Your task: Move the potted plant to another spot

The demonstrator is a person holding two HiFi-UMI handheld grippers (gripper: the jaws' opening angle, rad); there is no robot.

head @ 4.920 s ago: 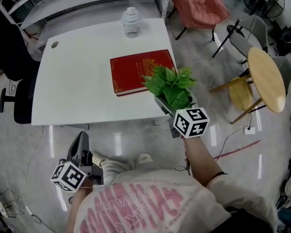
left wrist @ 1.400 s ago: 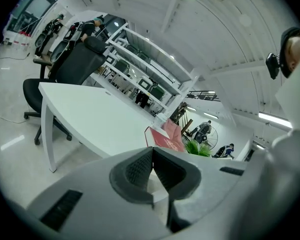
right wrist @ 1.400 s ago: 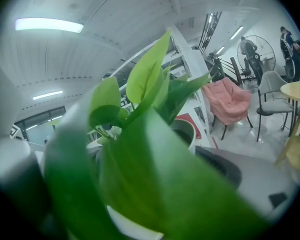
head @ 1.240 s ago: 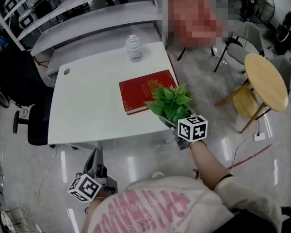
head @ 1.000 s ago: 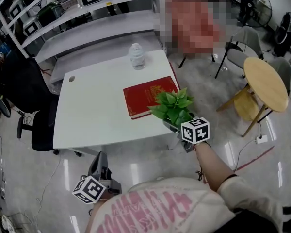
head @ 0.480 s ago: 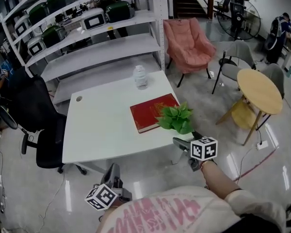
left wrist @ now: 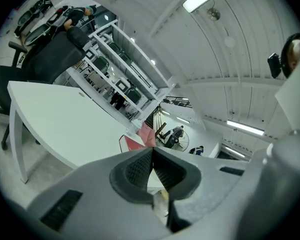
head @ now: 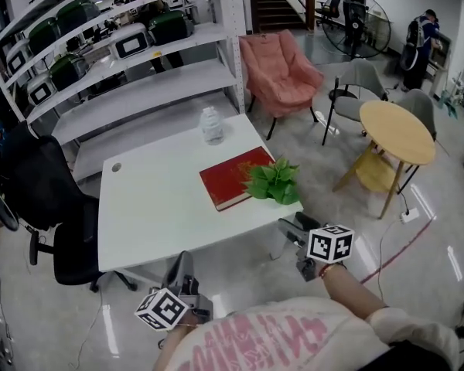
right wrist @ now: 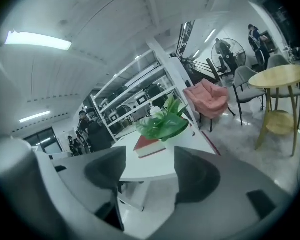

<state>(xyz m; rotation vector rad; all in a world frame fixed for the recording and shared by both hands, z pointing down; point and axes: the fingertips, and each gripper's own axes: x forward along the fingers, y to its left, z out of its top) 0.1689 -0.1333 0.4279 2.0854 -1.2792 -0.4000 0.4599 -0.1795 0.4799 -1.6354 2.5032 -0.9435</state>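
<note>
The potted plant [head: 273, 182], green leaves in a white pot, stands on the white table [head: 155, 207] at its front right corner, just right of a red book [head: 230, 178]. My right gripper [head: 289, 226] hangs off the table's front edge, a short way back from the pot. Its jaws are closing with nothing between them. In the right gripper view the plant [right wrist: 162, 125] and the book [right wrist: 149, 145] lie beyond the right gripper [right wrist: 150, 171]. My left gripper [head: 183, 267] is low by the table's front, shut and empty; the left gripper [left wrist: 152, 170] shows pads pressed together.
A clear bottle [head: 211, 125] stands at the table's far edge. Grey shelving [head: 124, 60] runs behind it. A black office chair [head: 39, 199] stands left of the table. A pink armchair [head: 278, 60] and a round wooden table [head: 397, 131] stand to the right.
My right gripper has let go of the pot and drawn back off the table edge. The plant stays at the corner. The head view has tilted up.
</note>
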